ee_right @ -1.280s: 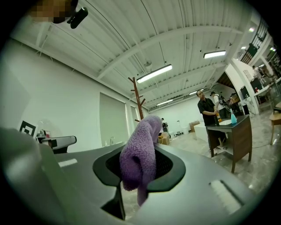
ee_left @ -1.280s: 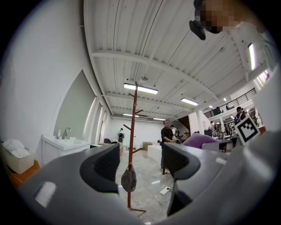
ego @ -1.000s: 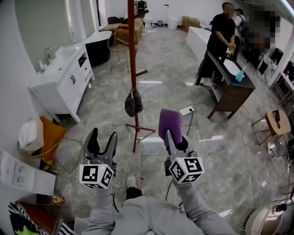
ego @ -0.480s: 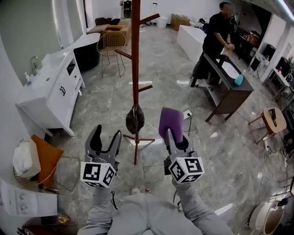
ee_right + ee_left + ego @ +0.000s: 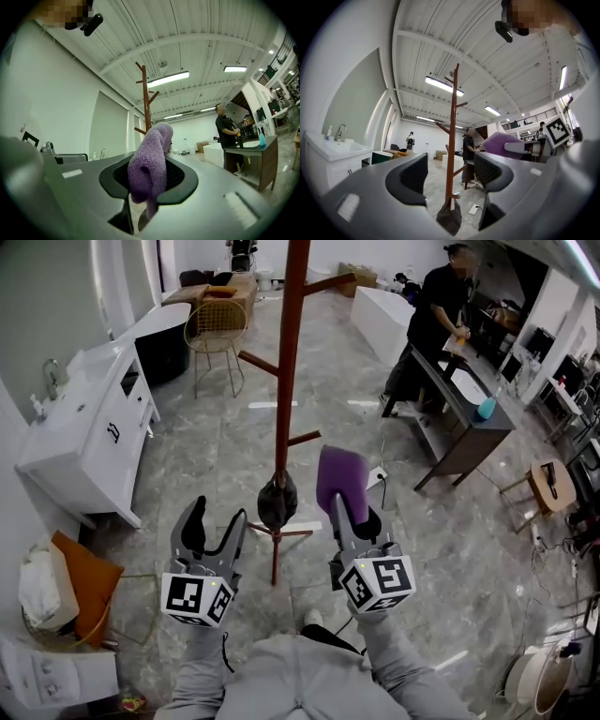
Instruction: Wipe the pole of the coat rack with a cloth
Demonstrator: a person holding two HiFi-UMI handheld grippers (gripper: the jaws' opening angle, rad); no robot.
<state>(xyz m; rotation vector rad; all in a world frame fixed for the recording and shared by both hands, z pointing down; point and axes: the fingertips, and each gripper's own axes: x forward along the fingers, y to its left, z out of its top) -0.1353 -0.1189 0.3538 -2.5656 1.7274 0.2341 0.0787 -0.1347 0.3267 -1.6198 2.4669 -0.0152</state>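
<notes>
Nearest, at 5 o'clock, the right claw (image 5: 345, 512) is pinched on the purple cloth (image 5: 340, 479). The cloth is a soft, light, fuzzy fold standing up out of the jaws. It should wrap a round stem easily, though it might pull free if dragged hard. At 7 o'clock the left claw (image 5: 214, 526) is spread and holds nothing. Just beyond, at 12 o'clock, stands the coat rack (image 5: 275, 554), not yet touched. Its pole (image 5: 290, 352) looks like stiff, slim wood on a light foot, so it may tip; the free claw could steady it between pegs (image 5: 261, 363). Those pegs and a dark bag (image 5: 277, 502) hung low interrupt the wiping path. Farther off are a white vanity (image 5: 80, 442) at 10 o'clock and a person (image 5: 431, 320) at a dark tabletop (image 5: 466, 442) at 2 o'clock.
</notes>
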